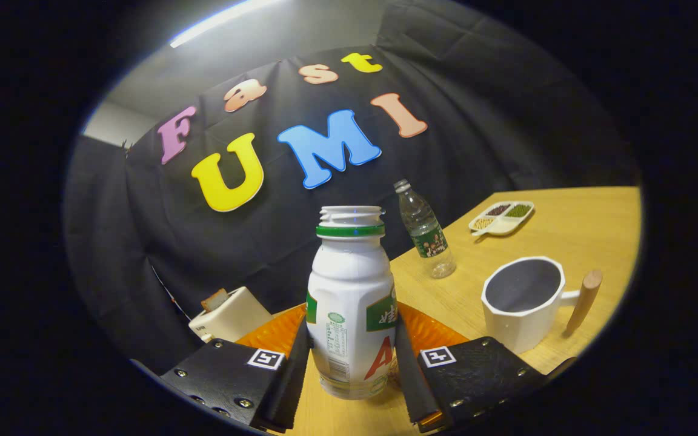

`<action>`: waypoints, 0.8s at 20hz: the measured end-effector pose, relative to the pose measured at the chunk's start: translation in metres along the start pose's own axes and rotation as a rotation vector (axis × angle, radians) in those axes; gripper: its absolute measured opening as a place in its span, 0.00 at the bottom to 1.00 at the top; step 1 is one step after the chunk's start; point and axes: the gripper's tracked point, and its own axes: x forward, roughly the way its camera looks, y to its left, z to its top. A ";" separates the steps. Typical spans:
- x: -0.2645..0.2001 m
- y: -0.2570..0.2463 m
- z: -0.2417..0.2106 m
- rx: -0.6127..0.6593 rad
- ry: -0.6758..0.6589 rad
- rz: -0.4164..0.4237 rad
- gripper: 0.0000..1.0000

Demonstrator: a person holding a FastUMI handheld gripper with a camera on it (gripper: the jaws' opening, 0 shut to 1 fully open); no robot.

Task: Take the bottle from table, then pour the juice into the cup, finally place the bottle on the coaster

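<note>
The bottle [352, 303] was held upright between the gripper [352, 369] fingers, both pads pressed on its sides; the cup [525, 303] was seen ahead and right, the orange coaster [431, 333] just behind.

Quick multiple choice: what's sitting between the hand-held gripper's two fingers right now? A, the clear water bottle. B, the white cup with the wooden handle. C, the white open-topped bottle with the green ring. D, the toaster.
C: the white bottle stands between the hand-held gripper fingers, both pressing its sides.
</note>
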 end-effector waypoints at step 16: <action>0.035 -0.013 -0.015 -0.381 -0.064 -0.047 0.67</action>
